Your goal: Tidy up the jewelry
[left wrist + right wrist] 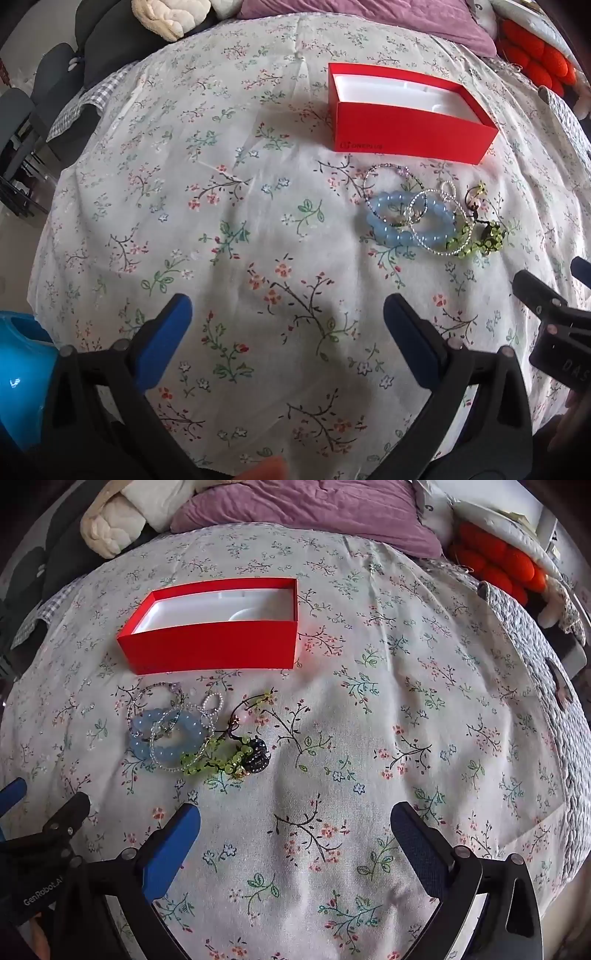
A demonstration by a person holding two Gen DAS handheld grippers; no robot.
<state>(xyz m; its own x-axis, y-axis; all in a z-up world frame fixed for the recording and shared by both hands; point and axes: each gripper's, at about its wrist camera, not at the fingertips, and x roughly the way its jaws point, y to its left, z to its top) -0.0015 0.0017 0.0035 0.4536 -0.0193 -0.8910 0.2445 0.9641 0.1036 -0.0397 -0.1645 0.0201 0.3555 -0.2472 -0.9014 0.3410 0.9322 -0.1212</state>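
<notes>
An open red box (410, 123) with a white lining stands on the floral bedspread; it also shows in the right wrist view (214, 648). In front of it lies a tangle of jewelry: a light blue bead bracelet (408, 221) (168, 734), clear bead rings (439, 225) (177, 738), a green bead strand (476, 240) (218, 757) and a dark piece (256, 758). My left gripper (288, 314) is open and empty, below and left of the pile. My right gripper (295, 823) is open and empty, below and right of the pile.
The floral bedspread (406, 720) covers the whole surface. A purple pillow (314, 513), a cream plush (110, 528) and an orange knitted item (495, 565) lie at the far edge. A blue object (18, 369) sits at the left. Dark chairs (22, 122) stand beyond the left edge.
</notes>
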